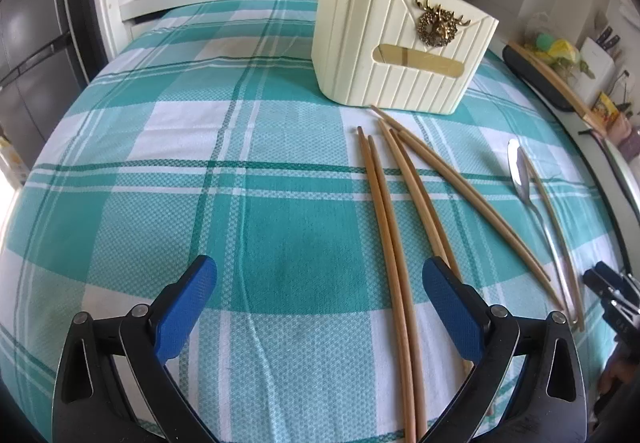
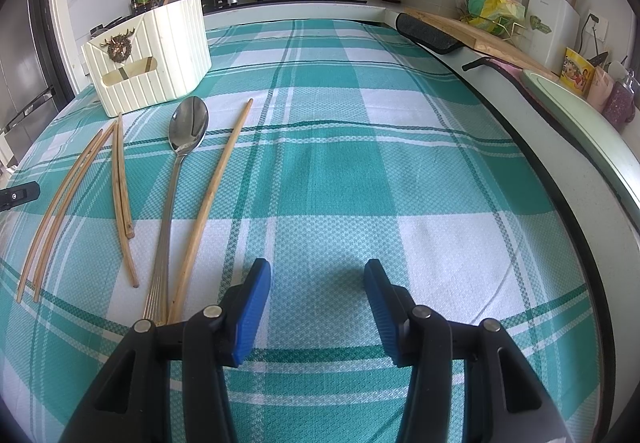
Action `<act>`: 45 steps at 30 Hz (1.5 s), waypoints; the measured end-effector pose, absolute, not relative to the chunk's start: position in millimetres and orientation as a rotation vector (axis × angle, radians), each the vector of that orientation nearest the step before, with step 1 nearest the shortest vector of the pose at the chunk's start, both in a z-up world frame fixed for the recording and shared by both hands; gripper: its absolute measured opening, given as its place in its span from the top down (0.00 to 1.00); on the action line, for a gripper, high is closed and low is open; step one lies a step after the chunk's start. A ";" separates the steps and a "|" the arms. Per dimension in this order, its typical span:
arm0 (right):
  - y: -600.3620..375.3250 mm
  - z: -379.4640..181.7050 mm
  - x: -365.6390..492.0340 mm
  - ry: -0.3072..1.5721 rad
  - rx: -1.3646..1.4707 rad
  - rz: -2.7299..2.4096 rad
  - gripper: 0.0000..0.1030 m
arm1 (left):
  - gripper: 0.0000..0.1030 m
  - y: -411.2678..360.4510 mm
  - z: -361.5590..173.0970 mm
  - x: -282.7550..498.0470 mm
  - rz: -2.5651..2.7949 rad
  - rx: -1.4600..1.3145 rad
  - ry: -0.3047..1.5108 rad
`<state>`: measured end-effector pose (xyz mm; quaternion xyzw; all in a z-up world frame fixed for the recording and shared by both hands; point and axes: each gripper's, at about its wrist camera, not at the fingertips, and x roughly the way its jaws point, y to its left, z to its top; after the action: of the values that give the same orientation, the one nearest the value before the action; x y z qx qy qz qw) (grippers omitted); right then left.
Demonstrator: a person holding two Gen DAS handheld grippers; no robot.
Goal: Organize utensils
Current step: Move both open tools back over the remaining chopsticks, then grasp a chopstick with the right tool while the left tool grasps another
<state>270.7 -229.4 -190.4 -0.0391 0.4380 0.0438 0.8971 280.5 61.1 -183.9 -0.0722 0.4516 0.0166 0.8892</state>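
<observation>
so this looks like the very start of the sorting, or close to it. the cream ribbed plastic utensil holder with a brass deer badge (image 1: 404,47) sits at the far side of the teal and white checked tablecloth (image 1: 200,183), and one wooden stick already pokes up out of it at the back. everything else is loose on the cloth: five bamboo chopsticks (image 1: 400,211) fanned out in front of the holder, then a long-handled stainless steel spoon (image 2: 180,171) with a single bamboo chopstick (image 2: 216,195) lying just beside it on its right.

the left gripper (image 1: 320,307) hovers low over the cloth, jaws spread wide with nothing between the blue pads; the two leftmost chopsticks run under the gap near its right finger. the right gripper (image 2: 318,307) is also wide open and empty, parked over bare cloth just to the right of the spoon handle and the lone chopstick.

my read: nobody has committed to a pick yet. next move for the left side is probably to centre over that nearest pair, drop the pads flat to the cloth and pinch them together, then tip them upright into the holder. thin round sticks on soft fabric like to roll or scissor apart, so a square squeeze matters. the right one would have to slide left to reach the spoon.
</observation>
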 end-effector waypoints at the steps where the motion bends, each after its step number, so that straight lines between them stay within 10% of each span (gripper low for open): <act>1: -229.5 -190.4 270.6 0.907 -0.081 0.091 0.51 | 0.01 58.9 -186.4 282.0 0.047 -0.128 0.948; 45: -182.5 -175.0 320.2 0.999 -0.017 0.292 0.59 | 0.00 62.0 -199.0 294.8 0.118 -0.054 0.976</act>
<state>320.1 -182.5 -175.0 -0.0082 0.4771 0.1394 0.8677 294.8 62.0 -199.0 -0.0257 0.4686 0.0566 0.8812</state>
